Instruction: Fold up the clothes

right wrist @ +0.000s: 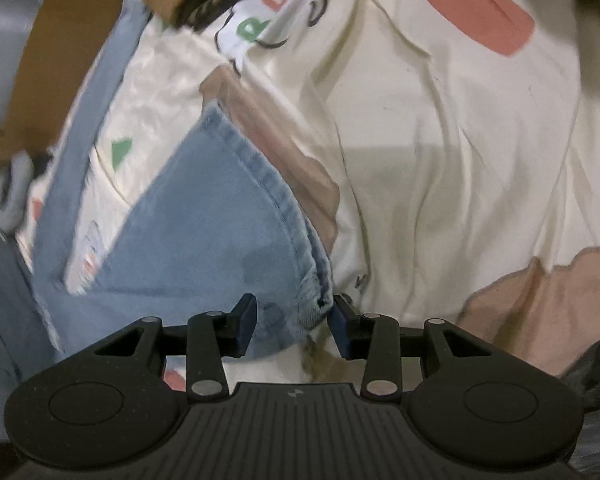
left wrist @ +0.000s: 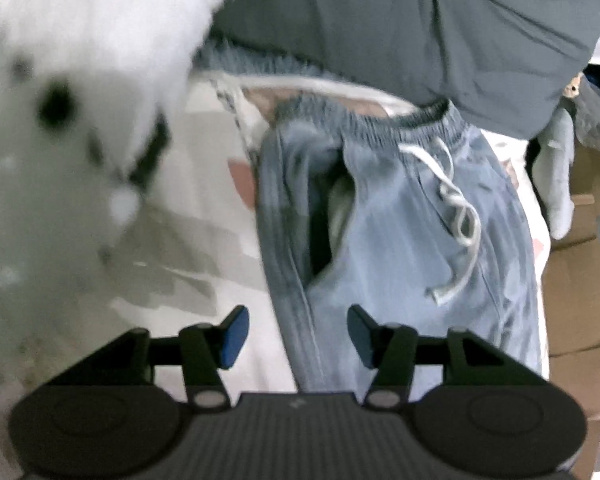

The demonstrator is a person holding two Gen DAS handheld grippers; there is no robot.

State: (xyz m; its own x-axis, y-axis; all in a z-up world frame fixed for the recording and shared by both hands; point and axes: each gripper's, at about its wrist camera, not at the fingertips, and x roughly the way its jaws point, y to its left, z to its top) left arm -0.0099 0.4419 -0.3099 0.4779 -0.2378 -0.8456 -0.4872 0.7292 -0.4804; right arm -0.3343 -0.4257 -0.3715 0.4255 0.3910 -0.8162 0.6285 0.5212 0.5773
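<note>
The light blue denim trousers (left wrist: 412, 216) lie spread over a cream sheet (right wrist: 440, 128) printed with pink, tan and green patches. In the left wrist view their elastic waistband (left wrist: 380, 124) sits toward the top, with a white drawstring (left wrist: 456, 208) trailing loosely down the front and a dark pocket opening (left wrist: 324, 216) gaping beside it. Above the waistband a dark grey garment (left wrist: 420, 32) covers the upper part of the view, and a white spotted fabric (left wrist: 60, 100) — too blurred to identify, possibly another piece of clothing — fills the left side. Brown cardboard boxes (left wrist: 576, 292) stand at the right edge.

The left gripper (left wrist: 298, 336) hangs over the trousers' side seam with its jaws spread; the blue pads stand clear of the cloth and nothing is pinched.

In the right wrist view a stitched hem (right wrist: 268, 200) of the trousers runs diagonally down to the right gripper (right wrist: 292, 326). Its jaws are spread too — the frayed corner of the hem lies between the blue pads, but the pads do not seem to press on it. A cardboard box (right wrist: 68, 60) shows at the upper left.
</note>
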